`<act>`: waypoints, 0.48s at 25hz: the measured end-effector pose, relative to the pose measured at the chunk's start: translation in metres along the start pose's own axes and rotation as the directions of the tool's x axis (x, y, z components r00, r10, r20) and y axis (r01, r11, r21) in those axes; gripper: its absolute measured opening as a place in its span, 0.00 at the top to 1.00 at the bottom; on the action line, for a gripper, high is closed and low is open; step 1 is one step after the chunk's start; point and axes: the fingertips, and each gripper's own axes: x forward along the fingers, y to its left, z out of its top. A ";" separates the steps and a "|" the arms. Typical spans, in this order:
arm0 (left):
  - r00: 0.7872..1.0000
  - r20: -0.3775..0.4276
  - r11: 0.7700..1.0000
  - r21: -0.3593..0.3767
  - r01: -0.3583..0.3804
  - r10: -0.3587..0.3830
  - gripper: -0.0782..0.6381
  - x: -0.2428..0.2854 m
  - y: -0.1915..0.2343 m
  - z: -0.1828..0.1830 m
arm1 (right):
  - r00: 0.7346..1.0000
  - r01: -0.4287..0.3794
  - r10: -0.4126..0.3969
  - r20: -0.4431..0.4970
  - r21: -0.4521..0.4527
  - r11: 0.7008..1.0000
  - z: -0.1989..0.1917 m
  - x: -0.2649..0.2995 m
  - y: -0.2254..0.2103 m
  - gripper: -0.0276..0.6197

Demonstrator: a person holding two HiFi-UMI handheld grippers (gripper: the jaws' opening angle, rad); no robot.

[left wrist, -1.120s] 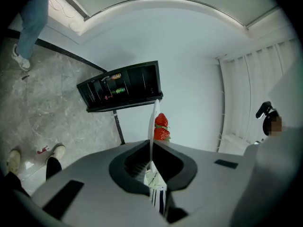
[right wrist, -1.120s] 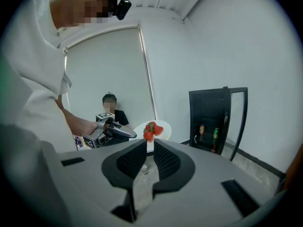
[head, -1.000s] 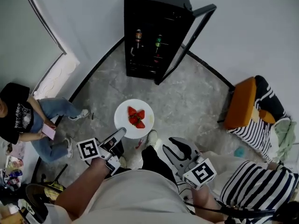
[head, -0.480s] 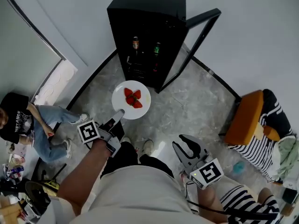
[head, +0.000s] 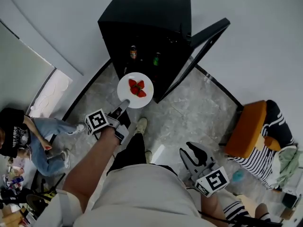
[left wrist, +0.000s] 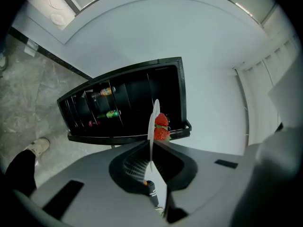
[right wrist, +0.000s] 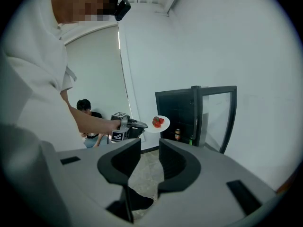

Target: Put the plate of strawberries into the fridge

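The right gripper (head: 193, 151) is being held low by the body, jaws apart on nothing; the white plate (head: 126, 85) is being pinched by its near rim alone in the left gripper (head: 123, 103), just before the open fridge (head: 142, 13); the strawberries (head: 137, 89) are lying loose, so any tilt risks rolling them off; a shelf edge or the bottles (head: 133, 52) could be struck, though the clearance is hard to judge from here.

The fridge (head: 142, 18) is black, and the plate (head: 123, 91) just in front of it is white with red strawberries (head: 137, 88). The floor (head: 203, 112) around the fridge is grey and marbled. Off to the fridge's right are an orange chair (head: 247, 129) and a black-and-white striped cloth (head: 265, 157).
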 end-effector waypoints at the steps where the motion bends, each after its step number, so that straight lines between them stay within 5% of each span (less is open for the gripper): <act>1: 1.000 0.003 1.000 0.000 -0.001 0.001 0.86 0.011 0.002 0.009 | 1.000 0.006 -0.006 -0.003 0.000 1.000 0.005 0.004 -0.005 0.77; 12: 0.997 0.014 0.997 -0.024 -0.076 0.077 0.86 0.150 0.065 0.102 | 0.992 0.101 -0.098 -0.076 0.037 0.994 0.052 0.069 -0.077 0.77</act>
